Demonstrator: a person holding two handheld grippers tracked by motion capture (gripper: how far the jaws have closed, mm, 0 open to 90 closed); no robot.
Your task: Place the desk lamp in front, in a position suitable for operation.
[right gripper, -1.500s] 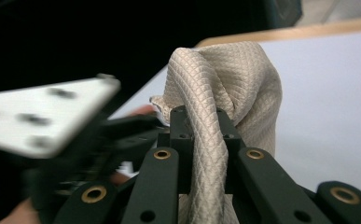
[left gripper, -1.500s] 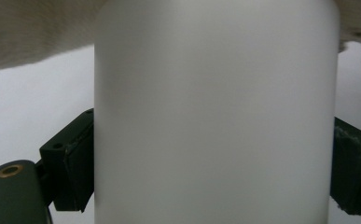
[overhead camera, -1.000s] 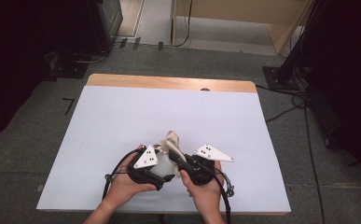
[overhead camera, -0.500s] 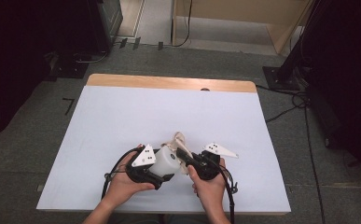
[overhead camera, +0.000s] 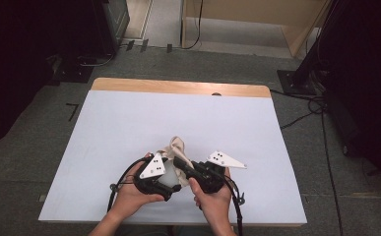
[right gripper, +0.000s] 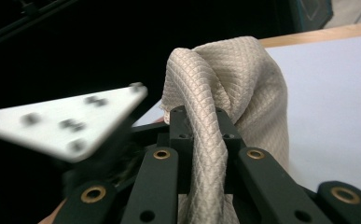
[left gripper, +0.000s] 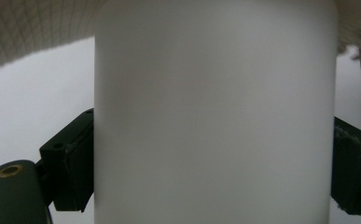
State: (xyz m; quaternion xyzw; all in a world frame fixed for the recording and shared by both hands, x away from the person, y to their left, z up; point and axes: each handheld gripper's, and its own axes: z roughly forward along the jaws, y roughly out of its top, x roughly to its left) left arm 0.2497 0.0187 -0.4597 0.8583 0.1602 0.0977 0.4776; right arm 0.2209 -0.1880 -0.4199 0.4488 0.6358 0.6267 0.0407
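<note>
Near the front edge of the white table [overhead camera: 129, 123], the person works with 2 grippers held close together. The left gripper [left gripper: 206, 186] is clamped on a white frosted container [left gripper: 215, 112], its black pads pressing the cylinder's 2 sides in the left gripper view, so the vessel stands upright and steady; in the high view the same container [overhead camera: 171, 177] sits just above the tabletop between the 2 hands. The right gripper [right gripper: 199, 116] has its jaws pinched tight on a beige waffle-weave cloth [right gripper: 225, 79], which bunches up between the black fingers and drapes over their far ends. From above, the cloth [overhead camera: 177, 146] rises in a peak right over the container, touching or nearly touching its top. This arrangement looks like wiping or drying: 1 hand braces the vessel so it cannot turn or tip, while the other carries the rag against it, gripped tightly so the fabric does not slip loose under rubbing. Whether the cloth reaches inside the container or only rests on its rim cannot be told from these views
</note>
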